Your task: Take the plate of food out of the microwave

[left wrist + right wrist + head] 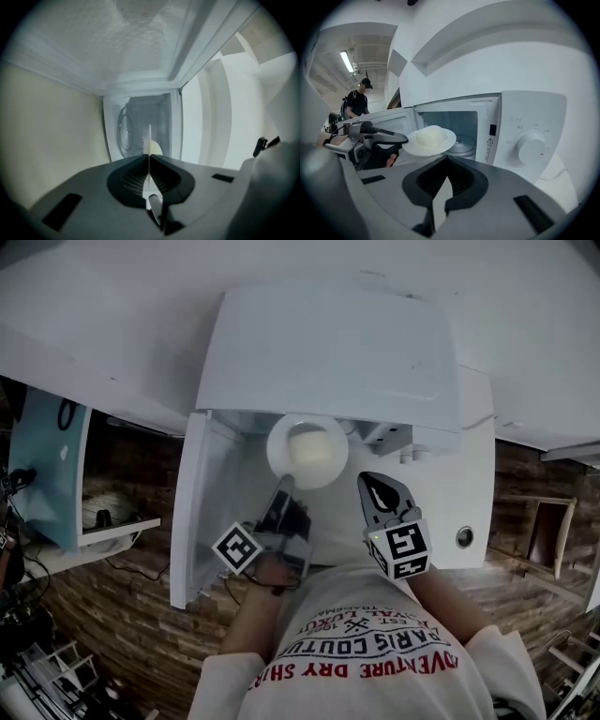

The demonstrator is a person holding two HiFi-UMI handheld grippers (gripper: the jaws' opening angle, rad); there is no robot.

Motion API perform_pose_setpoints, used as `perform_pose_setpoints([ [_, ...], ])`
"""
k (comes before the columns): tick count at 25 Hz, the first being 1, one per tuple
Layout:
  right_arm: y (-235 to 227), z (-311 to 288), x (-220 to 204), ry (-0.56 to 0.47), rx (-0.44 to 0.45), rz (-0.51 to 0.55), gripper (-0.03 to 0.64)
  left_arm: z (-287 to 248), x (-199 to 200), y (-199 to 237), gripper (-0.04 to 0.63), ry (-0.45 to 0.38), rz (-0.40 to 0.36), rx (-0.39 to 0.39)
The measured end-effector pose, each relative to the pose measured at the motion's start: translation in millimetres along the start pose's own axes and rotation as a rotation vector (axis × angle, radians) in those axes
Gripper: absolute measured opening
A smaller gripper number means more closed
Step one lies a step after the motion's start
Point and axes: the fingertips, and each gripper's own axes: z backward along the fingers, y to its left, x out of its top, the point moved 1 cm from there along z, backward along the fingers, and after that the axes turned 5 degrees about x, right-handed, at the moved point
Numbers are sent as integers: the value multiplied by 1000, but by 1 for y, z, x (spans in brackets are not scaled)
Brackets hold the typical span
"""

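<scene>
Left claw [149, 159] is pinching the plate [149, 140] by its near rim. In the left gripper view the rim runs edge-on between the pads, with no gap either side. The plate [277, 448] is level and sits just in front of the microwave [328, 352] opening, on the side nearer the door. The pale mound of food [311, 451] is centred on the plate, not touching the rim.

Edges: in the right gripper view the plate's [449, 137] far rim overlaps the mouth of the microwave, with the glass turntable [461, 146] visible behind and below it. I can't tell from that angle how far the rim is from the frame. The door [187, 512] is swung wide open on the microwave's left. The left claw [283, 486] comes in between the door and the opening, near the door's inner face.

Right claw [446, 159] is pressed together with nothing in it. It sits in front of the microwave on the control panel side [367, 479], apart from the plate. The knob [530, 146] is beyond it. The space in front of the microwave between the two claws is open.

A person [358, 101] stands well behind the door.
</scene>
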Motion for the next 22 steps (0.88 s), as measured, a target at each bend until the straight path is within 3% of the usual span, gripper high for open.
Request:
perform_pose_setpoints([
  [10,-10,21,14,-85,-103,-46,5,37,-9,-38,17,70,-70,-49],
  [22,-5,60,80,-287,-163,0,5,37,-10,-103,17,61,-94,-200],
])
